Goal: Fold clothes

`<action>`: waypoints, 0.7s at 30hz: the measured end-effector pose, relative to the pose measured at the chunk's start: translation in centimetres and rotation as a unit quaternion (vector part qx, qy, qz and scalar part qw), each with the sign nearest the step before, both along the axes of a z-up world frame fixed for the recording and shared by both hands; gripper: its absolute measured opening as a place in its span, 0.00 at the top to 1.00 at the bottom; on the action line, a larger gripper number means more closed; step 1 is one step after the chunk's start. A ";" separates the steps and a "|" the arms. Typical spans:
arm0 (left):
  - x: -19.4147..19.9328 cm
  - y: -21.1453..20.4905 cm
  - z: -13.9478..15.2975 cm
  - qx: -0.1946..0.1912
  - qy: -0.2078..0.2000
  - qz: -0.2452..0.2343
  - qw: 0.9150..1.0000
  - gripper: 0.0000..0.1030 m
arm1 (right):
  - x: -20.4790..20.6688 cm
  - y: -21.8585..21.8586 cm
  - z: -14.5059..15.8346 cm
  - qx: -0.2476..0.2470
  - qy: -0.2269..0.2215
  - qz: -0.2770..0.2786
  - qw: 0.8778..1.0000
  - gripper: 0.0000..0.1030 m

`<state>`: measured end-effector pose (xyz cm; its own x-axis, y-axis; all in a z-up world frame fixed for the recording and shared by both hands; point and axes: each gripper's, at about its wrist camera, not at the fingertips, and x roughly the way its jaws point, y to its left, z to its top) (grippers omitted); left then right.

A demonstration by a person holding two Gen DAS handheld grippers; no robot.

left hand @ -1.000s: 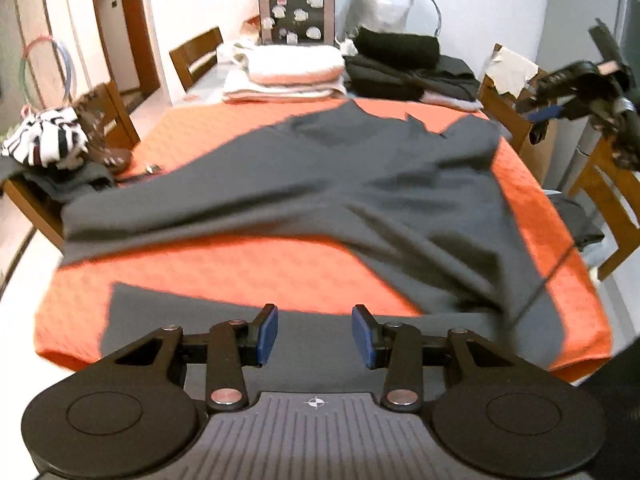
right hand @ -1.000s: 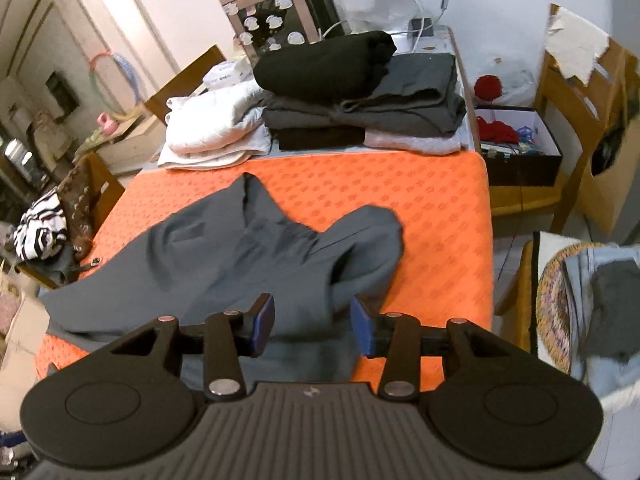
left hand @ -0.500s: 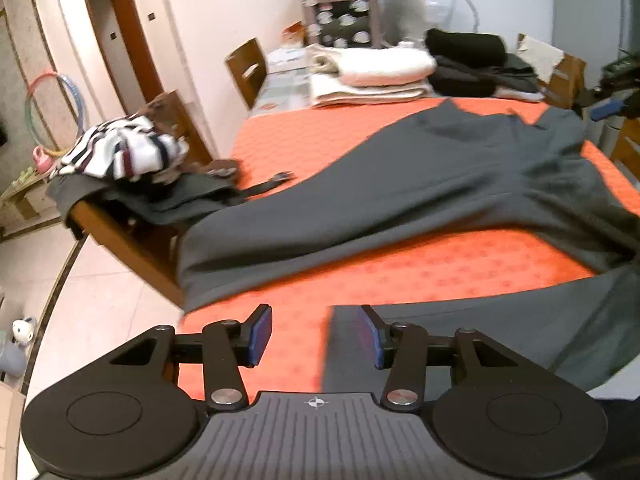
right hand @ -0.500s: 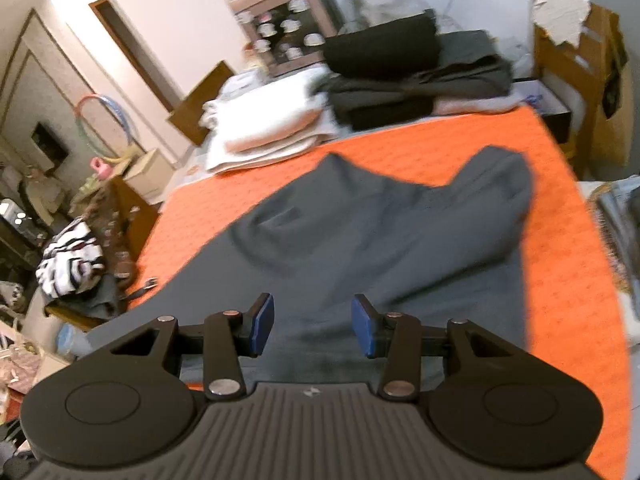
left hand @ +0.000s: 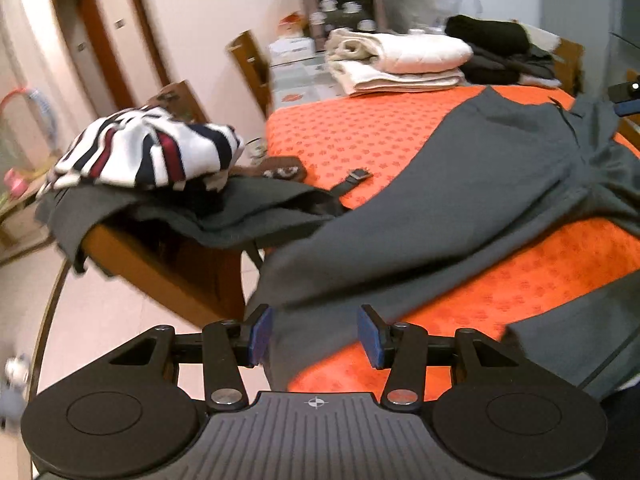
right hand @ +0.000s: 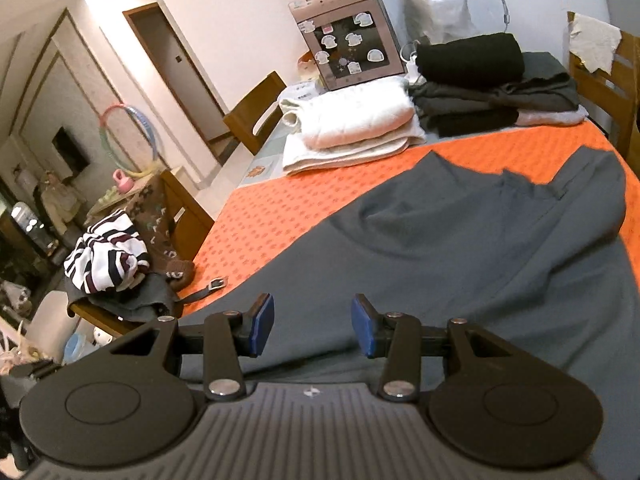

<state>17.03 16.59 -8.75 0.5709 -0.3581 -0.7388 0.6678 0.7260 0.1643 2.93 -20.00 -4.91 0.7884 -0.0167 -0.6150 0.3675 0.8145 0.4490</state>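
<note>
Trousers (right hand: 440, 248) of dark grey lay spread and rumpled across the orange tablecloth (left hand: 360, 128), and with my left gripper (left hand: 316, 338) and right gripper (right hand: 313, 330) both wide open and empty, I judged a clean fold needed smoothing first.

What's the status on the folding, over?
Left tongs open, right tongs open, both empty. Grey garment spread unfolded on orange table. Strap with buckle lies beside its edge.

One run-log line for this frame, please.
stage: pre-grasp | grey garment spread on orange tablecloth | left gripper open | right gripper open
</note>
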 end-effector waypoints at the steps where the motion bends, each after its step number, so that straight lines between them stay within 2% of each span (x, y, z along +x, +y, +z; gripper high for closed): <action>1: 0.9 0.3 -0.1 -0.002 0.000 -0.020 1.000 0.51 | 0.2 1.2 -0.1 -0.003 -0.001 -0.006 1.000 0.53; 4: 3.6 1.3 -0.3 -0.008 -0.001 -0.087 0.996 0.52 | 0.7 4.8 -0.5 -0.010 -0.006 -0.024 1.000 0.53; 6: 5.1 1.8 -0.3 -0.010 -0.007 -0.142 0.990 0.52 | 1.0 7.7 -1.0 -0.008 -0.002 -0.048 0.999 0.53; 10: 7.2 2.0 -0.6 -0.004 -0.006 -0.238 0.971 0.52 | 1.4 15.1 -3.0 0.002 0.005 -0.105 0.994 0.53; 14: 8.8 1.8 -1.2 0.006 -0.005 -0.319 0.948 0.52 | 1.6 21.4 -4.7 0.010 0.011 -0.135 0.991 0.53; 17: 9.7 0.9 -2.1 0.014 0.004 -0.356 0.934 0.53 | 2.1 25.1 -5.7 0.018 0.015 -0.149 0.989 0.53; 21: 10.2 -0.1 -3.2 0.023 0.024 -0.384 0.923 0.54 | 3.1 29.0 -6.9 0.025 0.015 -0.169 0.985 0.53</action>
<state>27.24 16.52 -11.93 0.1290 -0.6110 -0.7811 0.9896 0.0287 0.1410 6.01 8.96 -11.82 0.7244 -0.2445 -0.6446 0.6277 0.6204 0.4701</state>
